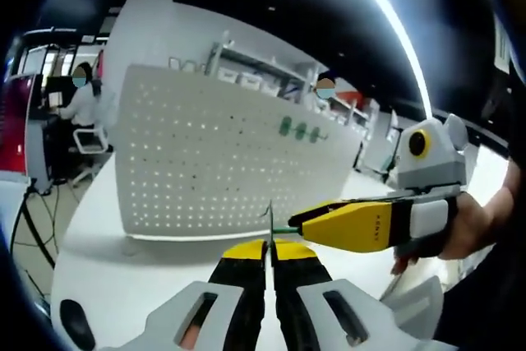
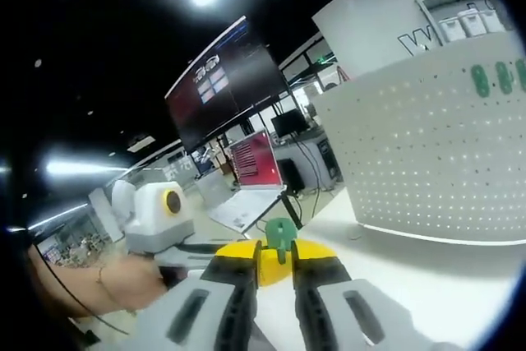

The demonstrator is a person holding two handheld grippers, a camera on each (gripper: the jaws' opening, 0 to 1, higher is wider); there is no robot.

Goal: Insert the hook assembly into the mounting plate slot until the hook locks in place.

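In the left gripper view, the left gripper [image 1: 268,259] has its yellow-tipped jaws pressed together on a thin metal hook wire [image 1: 269,221], its shape hard to make out. The right gripper [image 1: 306,221] reaches in from the right and meets that wire's green end. Behind stands the white perforated mounting plate [image 1: 214,158], carrying three green hooks [image 1: 300,131].

In the right gripper view, the right gripper [image 2: 278,265] pinches a green plastic hook piece [image 2: 281,236]; the plate [image 2: 427,154] stands to the right, well apart.

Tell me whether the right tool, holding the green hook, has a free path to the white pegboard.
Probably yes: the right tool grips the green hook, and bare white tabletop lies between it and the upright pegboard.
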